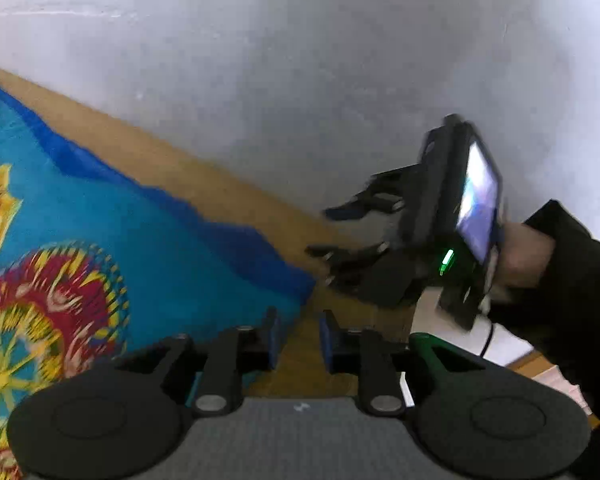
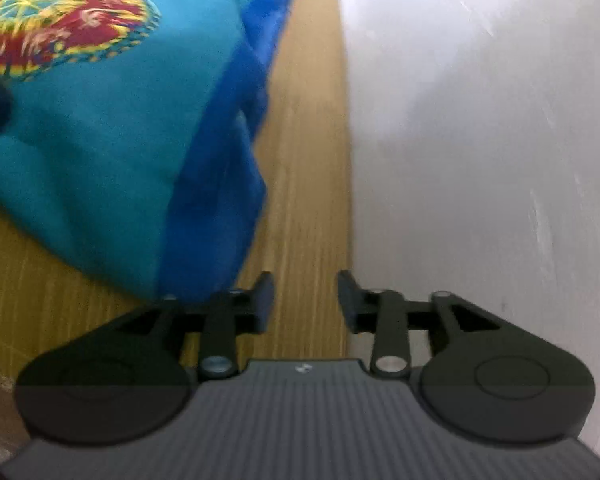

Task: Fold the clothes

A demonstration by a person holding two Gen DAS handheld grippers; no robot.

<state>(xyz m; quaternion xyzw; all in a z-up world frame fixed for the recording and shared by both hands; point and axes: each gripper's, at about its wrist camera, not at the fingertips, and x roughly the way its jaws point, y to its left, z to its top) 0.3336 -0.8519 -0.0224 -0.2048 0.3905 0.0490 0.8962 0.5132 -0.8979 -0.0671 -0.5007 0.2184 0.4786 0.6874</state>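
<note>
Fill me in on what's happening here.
A person is folding a turquoise patterned cloth with a darker blue border, lying on a wooden table against a white wall. The left gripper and right gripper are both open and empty, near the cloth's edge. Nothing is gripped.

A wooden tabletop (image 2: pixel 304 184) with lengthwise grain runs straight ahead of the right hand-held gripper (image 2: pixel 305 300), its far edge meeting a white wall (image 2: pixel 480 140). A turquoise cloth (image 2: pixel 112 152) with a darker blue border and red-and-yellow round patterns lies on it, ahead and to the left of that gripper. Bare wood shows between the cloth's border and the wall.
</note>
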